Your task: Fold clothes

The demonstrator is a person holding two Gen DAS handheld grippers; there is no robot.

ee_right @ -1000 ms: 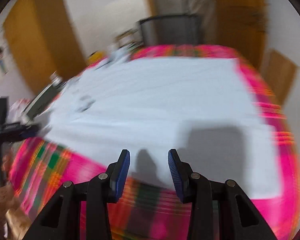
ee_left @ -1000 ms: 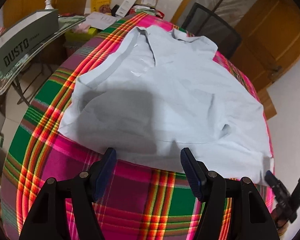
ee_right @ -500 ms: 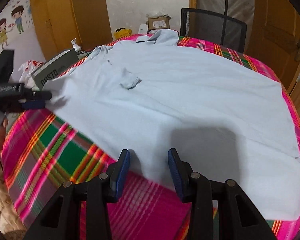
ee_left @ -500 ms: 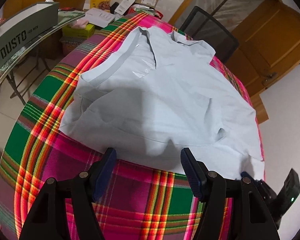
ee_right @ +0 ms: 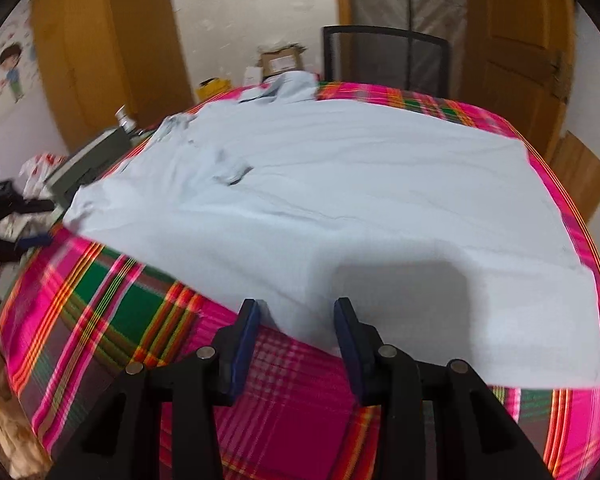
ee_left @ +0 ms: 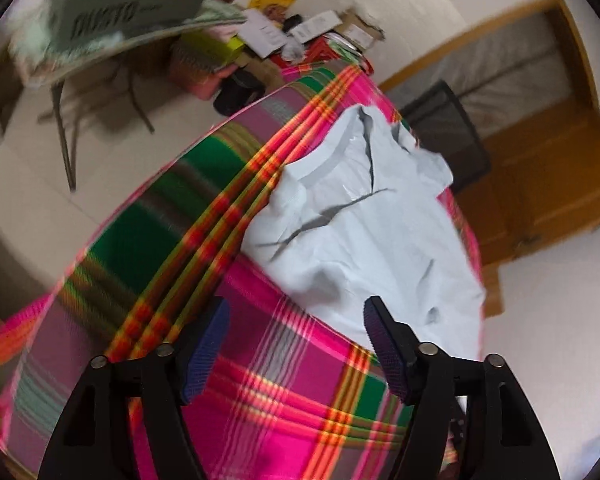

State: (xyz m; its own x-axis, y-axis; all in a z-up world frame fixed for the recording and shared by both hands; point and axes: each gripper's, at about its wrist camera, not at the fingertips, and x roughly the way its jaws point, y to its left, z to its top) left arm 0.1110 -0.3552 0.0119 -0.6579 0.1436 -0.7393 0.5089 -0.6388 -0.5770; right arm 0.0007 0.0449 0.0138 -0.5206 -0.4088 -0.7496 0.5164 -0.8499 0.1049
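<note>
Pale-blue shirt (ee_right: 340, 184) lies spread flat on the plaid tablecloth (ee_right: 112, 304), both your tongs, left gripper (ee_left: 296, 336) and right gripper (ee_right: 296, 320), gape wide and hold nothing, so you're likely lining up an edge grab.

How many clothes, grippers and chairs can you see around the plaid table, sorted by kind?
Light blue shirt: 1
Grippers: 2, the left gripper and the right gripper, both open and empty
Black mesh chair: 1
Total: 4
</note>
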